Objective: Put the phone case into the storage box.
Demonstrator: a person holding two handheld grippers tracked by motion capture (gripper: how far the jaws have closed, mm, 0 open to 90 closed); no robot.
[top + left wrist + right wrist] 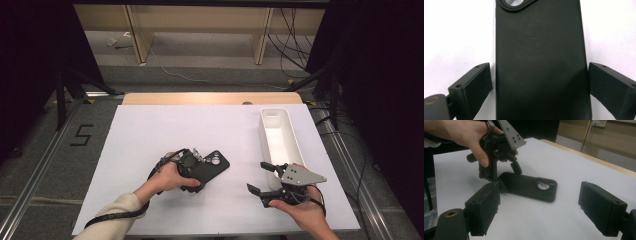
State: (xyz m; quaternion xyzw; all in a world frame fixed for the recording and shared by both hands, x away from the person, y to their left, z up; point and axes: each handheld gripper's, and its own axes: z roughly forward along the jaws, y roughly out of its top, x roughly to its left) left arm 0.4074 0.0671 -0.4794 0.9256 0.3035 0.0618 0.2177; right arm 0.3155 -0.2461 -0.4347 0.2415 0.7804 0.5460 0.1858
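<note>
A black phone case [216, 163] lies back-up on the white table [150, 135], its camera cutout at the far right end. My left gripper [192, 172] points down over the case's near end. In the left gripper view its jaws straddle the case [539, 50], the right one at the case's edge and the left one a sliver of table away. My right gripper [256, 176] rests open near the table's front right, aimed left at the case [529, 186] and the left gripper [504, 173], with nothing between its fingers [484, 207].
A long white tray [273, 112] stands along the table's right side, just beyond the right gripper. A wooden strip edges the table's far side. Cables and shelf legs are on the floor beyond.
</note>
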